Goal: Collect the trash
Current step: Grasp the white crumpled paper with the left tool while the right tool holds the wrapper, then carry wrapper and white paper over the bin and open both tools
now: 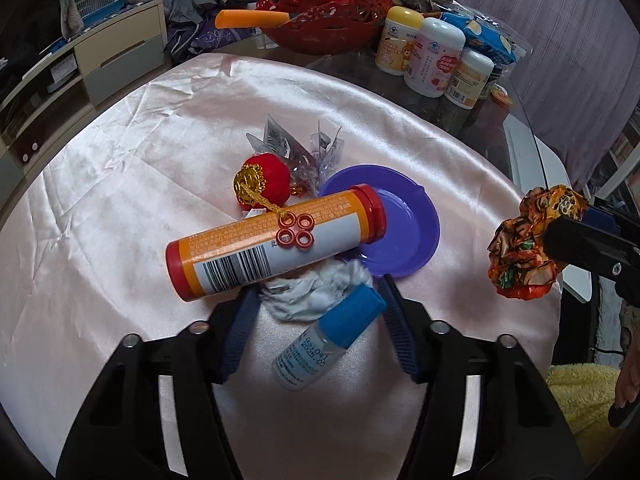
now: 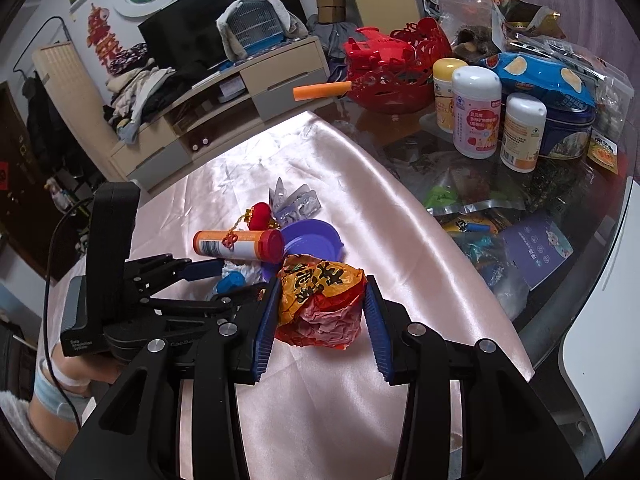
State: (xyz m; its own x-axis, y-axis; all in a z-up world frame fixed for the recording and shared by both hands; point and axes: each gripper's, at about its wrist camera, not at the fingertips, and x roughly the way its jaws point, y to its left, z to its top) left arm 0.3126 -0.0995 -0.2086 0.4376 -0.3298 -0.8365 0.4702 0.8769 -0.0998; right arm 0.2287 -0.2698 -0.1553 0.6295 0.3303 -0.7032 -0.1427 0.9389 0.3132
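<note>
My left gripper (image 1: 318,286) points down at a heap on the pink satin cloth (image 1: 120,200). Its blue pads press both sides of a crumpled white tissue (image 1: 304,296). A small bottle with a blue cap (image 1: 320,340) lies between the fingers, nearer the camera. Just beyond lie an orange tube with red caps (image 1: 276,240), a purple plate (image 1: 404,232), a red ornament (image 1: 262,184) and clear blister packs (image 1: 296,148). My right gripper (image 2: 323,284) is shut on a crumpled orange-red wrapper (image 2: 320,304), which hangs to the right of the heap (image 1: 520,252).
At the back of the glass table stand a red basket (image 1: 340,20), three supplement bottles (image 1: 432,60) and snack bags (image 2: 540,76). More packets (image 2: 480,208) lie under the glass on the right. A TV cabinet (image 2: 240,92) stands beyond the table.
</note>
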